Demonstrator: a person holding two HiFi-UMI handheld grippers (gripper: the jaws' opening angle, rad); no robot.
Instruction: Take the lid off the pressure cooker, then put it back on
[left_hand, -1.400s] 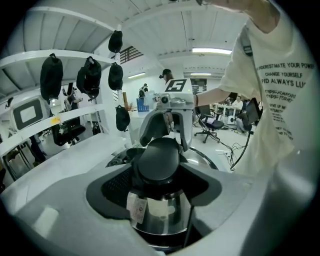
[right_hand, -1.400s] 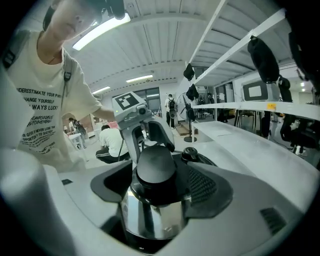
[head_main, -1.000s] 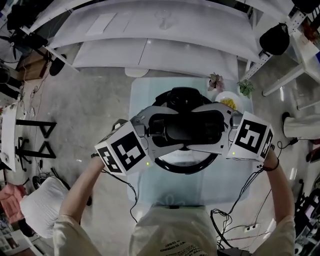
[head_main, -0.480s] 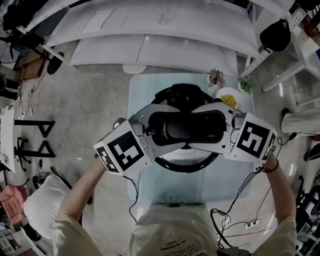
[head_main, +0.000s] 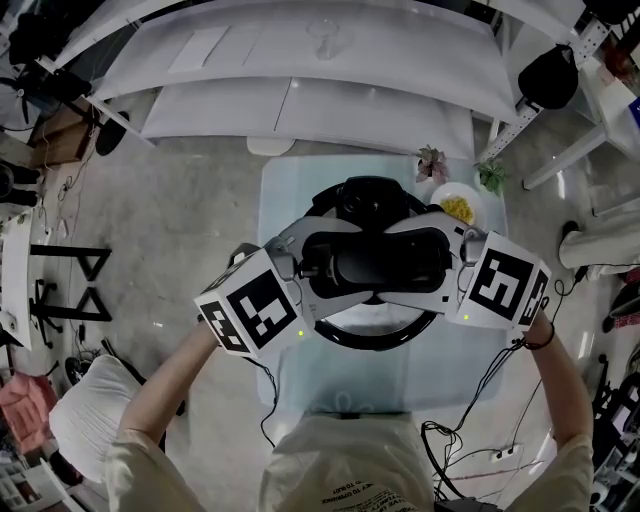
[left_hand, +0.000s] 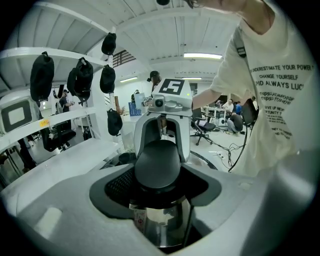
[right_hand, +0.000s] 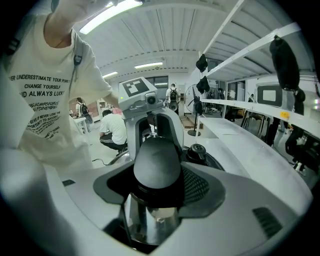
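While the person holds one tool in each hand, the left gripper (head_main: 340, 262) and the right gripper (head_main: 415, 262) point at each other. The round black knob (left_hand: 157, 167) of the pressure cooker (head_main: 375, 343) is between them. In the left gripper view, the knob sits right between the two big white fingers (left_hand: 60, 210). Their dark inner sides press on it, so these fingers are clamped on the knob. The right gripper's fingers (right_hand: 240, 210) do the same from the other side, with one finger on each side of the same knob, holding it tight. The tips of the left fingers come very close to the tips of the right fingers around the knob. Just under the fingers shines the metal of the lid (left_hand: 160, 220). I cannot tell if the lid rests on the pot or is lifted a little. In the head view the cooker's black rim shows below the fingers, and the cooker stands on a small pale worktop (head_main: 285, 200). Past the right fingers, well apart from them, are a white plate (head_main: 455, 205) with yellow food and two little plants (head_main: 432, 160).
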